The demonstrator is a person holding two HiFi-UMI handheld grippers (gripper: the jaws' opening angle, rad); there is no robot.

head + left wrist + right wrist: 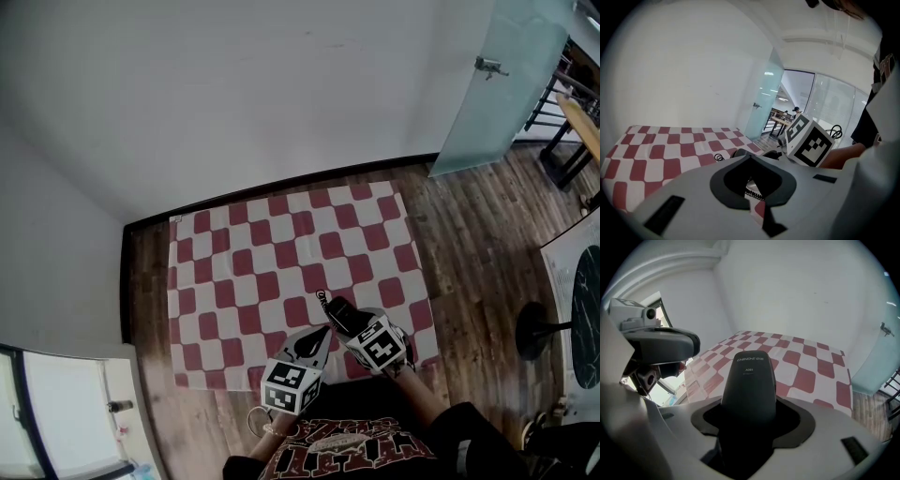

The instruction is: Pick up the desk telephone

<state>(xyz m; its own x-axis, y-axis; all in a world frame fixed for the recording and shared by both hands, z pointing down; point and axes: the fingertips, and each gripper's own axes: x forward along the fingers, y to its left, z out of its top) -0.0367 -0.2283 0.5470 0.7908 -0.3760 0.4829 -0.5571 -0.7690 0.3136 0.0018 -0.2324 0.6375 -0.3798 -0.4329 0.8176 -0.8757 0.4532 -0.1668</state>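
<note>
The black telephone handset (343, 313) is held over the near edge of the red-and-white checked cloth (281, 253), and my right gripper (356, 328) is shut on it. In the right gripper view the handset (749, 380) stands up between the jaws of the right gripper (749, 423), printed end pointing away. My left gripper (317, 339) hangs just left of it, shut, with nothing gripped. Through the thin slit in the left gripper (751, 180) I see a bit of coiled cord (753, 190) below. No telephone base shows in any view.
The cloth lies on a wooden floor (469, 216) against a white wall (234, 94). A glass door (497, 84) stands at the back right, a round-footed table base (536, 330) at the right, and a window frame (66, 412) at the near left.
</note>
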